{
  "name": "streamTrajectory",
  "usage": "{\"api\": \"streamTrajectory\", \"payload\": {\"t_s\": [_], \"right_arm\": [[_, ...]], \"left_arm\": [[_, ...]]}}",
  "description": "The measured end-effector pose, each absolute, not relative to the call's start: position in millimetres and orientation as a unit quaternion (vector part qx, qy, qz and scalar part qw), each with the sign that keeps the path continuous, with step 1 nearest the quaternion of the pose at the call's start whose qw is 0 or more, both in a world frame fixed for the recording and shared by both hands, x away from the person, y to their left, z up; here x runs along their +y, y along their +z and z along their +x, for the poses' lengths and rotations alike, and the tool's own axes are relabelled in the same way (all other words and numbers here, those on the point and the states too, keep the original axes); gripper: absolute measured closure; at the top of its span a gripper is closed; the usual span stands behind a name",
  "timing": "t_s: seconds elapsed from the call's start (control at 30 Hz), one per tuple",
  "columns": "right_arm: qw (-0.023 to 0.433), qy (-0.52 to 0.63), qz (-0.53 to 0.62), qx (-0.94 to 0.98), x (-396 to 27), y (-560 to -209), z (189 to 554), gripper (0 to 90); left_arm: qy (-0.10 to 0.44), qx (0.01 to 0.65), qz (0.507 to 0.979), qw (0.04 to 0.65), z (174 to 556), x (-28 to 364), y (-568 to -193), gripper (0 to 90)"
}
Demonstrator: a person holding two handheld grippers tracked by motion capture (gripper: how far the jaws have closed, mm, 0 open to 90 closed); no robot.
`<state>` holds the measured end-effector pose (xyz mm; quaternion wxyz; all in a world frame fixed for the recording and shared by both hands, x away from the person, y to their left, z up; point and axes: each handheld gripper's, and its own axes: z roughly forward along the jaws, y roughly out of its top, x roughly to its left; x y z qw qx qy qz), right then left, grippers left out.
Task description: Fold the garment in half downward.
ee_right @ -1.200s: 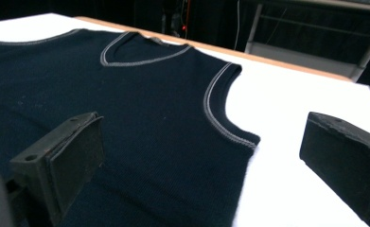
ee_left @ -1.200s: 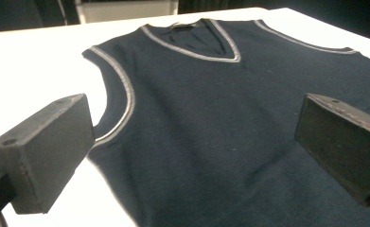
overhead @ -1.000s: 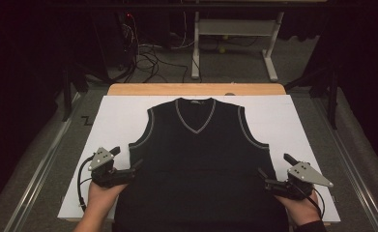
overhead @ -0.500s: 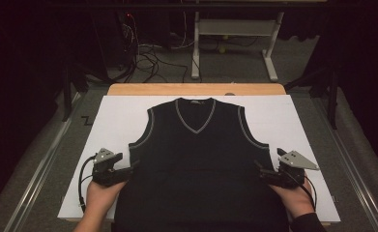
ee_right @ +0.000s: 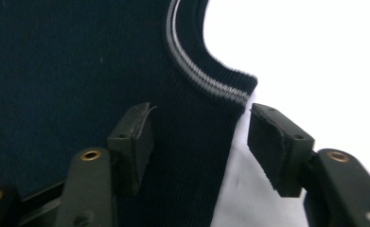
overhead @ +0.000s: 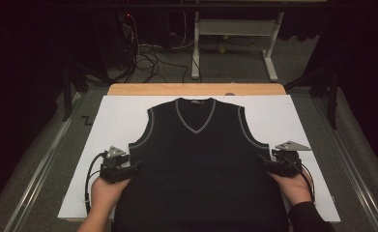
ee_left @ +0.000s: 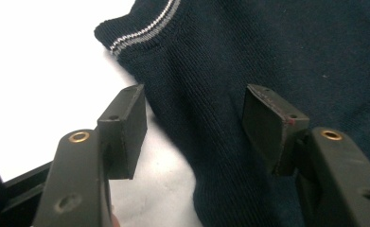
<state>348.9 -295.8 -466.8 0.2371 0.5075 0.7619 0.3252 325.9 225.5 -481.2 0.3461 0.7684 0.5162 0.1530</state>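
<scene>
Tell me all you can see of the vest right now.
The vest is dark navy knit, sleeveless, with a V-neck and grey-white stripes along the neck and armholes. It lies flat, front up, neck away from the person, on the white sheet; its hem runs out of the high view. The left gripper and right gripper each straddle a side edge just below an armhole. Their jaws have just been closing, with the fabric edge between them, but the pads do not yet press it.
</scene>
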Motion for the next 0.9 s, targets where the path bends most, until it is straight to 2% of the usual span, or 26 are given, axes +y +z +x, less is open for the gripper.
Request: {"api": "streamTrajectory", "payload": {"t_s": [0.17, 0.2, 0.23, 0.3, 0.33, 0.4, 0.43, 0.5, 0.53, 0.57, 0.7, 0.9], "right_arm": [[0.222, 0.322, 0.507, 0.769, -295, -469, 345, 50.6], [0.221, 0.323, 0.504, 0.77, -295, -469, 344, 53.3], [0.218, 0.326, 0.5, 0.772, -295, -470, 341, 59.1], [0.215, 0.328, 0.498, 0.773, -295, -470, 340, 61.8], [0.214, 0.331, 0.492, 0.776, -296, -470, 339, 67.6], [0.211, 0.333, 0.495, 0.775, -295, -470, 337, 70.2], [0.211, 0.335, 0.49, 0.777, -294, -470, 336, 75.9], [0.21, 0.336, 0.489, 0.777, -294, -470, 335, 77.2], [0.212, 0.336, 0.485, 0.779, -292, -470, 335, 80.9], [0.212, 0.336, 0.485, 0.779, -292, -470, 335, 80.9], [0.219, 0.334, 0.477, 0.783, -290, -470, 333, 83.7], [0.217, 0.346, 0.476, 0.779, -295, -469, 331, 84.3]], "left_arm": [[0.156, 0.511, 0.773, 0.343, 325, 224, -481, 44.1], [0.154, 0.509, 0.774, 0.343, 325, 224, -482, 44.3], [0.151, 0.506, 0.775, 0.347, 325, 224, -482, 48.4], [0.151, 0.506, 0.775, 0.347, 325, 224, -482, 50.0], [0.15, 0.504, 0.776, 0.348, 325, 224, -482, 53.0], [0.147, 0.504, 0.776, 0.349, 325, 224, -482, 54.3], [0.141, 0.506, 0.775, 0.352, 327, 225, -481, 57.3], [0.139, 0.507, 0.775, 0.352, 328, 226, -481, 59.3], [0.138, 0.507, 0.774, 0.353, 328, 226, -481, 62.7], [0.137, 0.506, 0.775, 0.354, 328, 226, -482, 62.7], [0.13, 0.495, 0.78, 0.361, 328, 227, -482, 74.9], [0.136, 0.485, 0.783, 0.365, 325, 226, -479, 78.1]]}}
